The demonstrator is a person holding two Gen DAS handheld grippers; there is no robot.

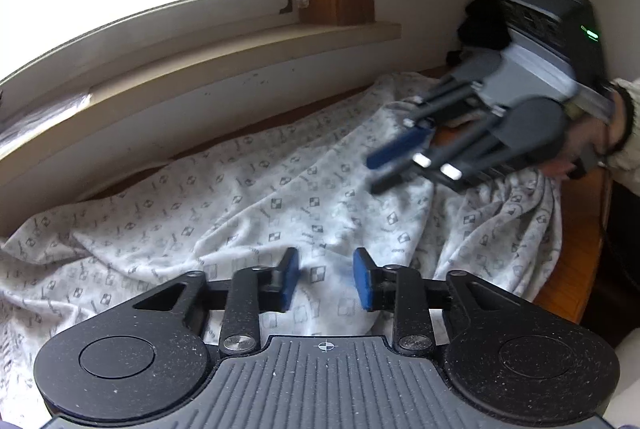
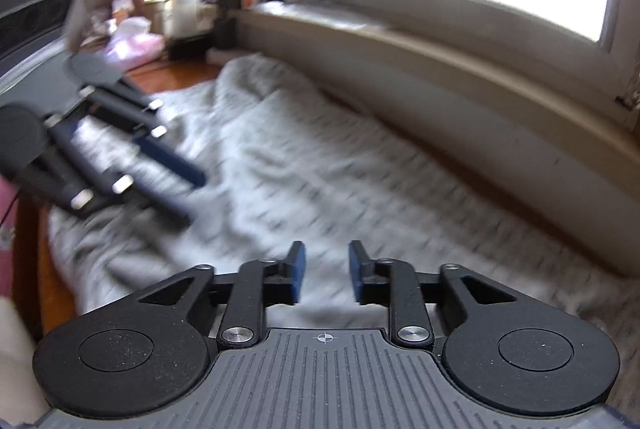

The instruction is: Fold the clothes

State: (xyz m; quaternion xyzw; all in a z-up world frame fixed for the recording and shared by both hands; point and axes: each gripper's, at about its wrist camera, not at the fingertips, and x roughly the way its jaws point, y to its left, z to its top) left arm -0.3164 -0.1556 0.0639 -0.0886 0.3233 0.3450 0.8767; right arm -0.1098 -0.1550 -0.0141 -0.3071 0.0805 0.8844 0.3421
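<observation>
Below, rumpled patterned garment [image 1: 280, 197] spread across wooden desk [image 1: 576, 229] near window sill. My left claw [image 1: 326, 279] apart, empty; my right claw [image 2: 327, 273] likewise apart, empty.

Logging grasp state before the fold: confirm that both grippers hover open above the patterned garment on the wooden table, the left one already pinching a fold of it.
Not quite: the left gripper pinches nothing. The left wrist view shows its pads apart above the patterned garment, empty. The right gripper is open too.
</observation>
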